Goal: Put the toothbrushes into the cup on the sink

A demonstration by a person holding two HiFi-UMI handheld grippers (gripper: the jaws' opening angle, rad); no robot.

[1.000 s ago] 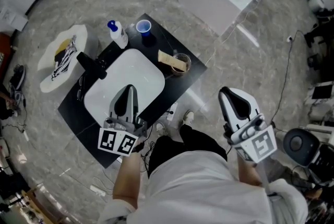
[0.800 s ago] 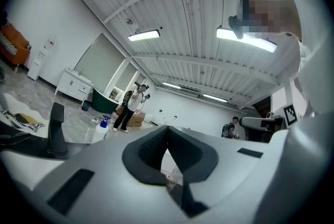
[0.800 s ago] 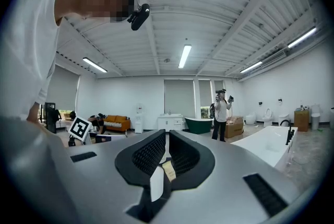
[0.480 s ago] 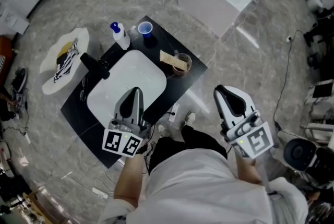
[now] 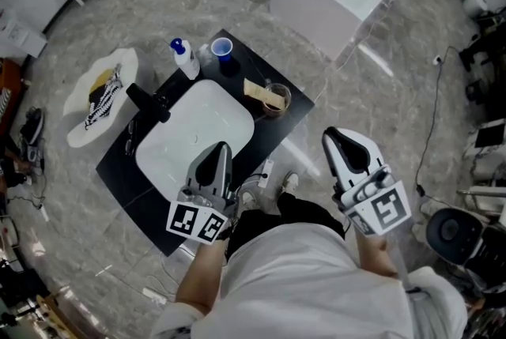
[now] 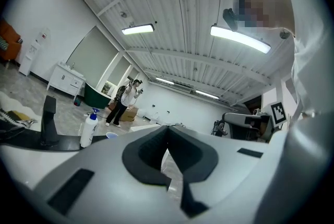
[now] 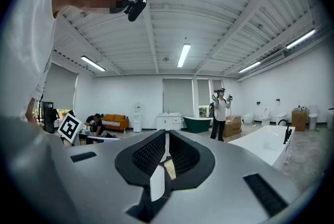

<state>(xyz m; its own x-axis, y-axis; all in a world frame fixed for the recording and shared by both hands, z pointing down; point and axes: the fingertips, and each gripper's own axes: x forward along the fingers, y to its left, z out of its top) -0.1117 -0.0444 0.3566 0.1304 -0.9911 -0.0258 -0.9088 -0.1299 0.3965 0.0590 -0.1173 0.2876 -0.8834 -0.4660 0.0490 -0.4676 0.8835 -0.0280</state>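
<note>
Hovering over the sink's point(image 5: 183, 130) near edge, the left hand-held gripper point(image 5: 224, 146) is seen closed and empty; the right hand-held gripper point(image 5: 333, 133), off the tabletop's point(image 5: 133, 189) near-right edge, is likewise closed.

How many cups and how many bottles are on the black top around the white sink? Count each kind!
Cups: 2 (round blue cup, clear glass cup)
Bottles: 1 (white plastic bottle with a blue cap)
Total: 3
</note>
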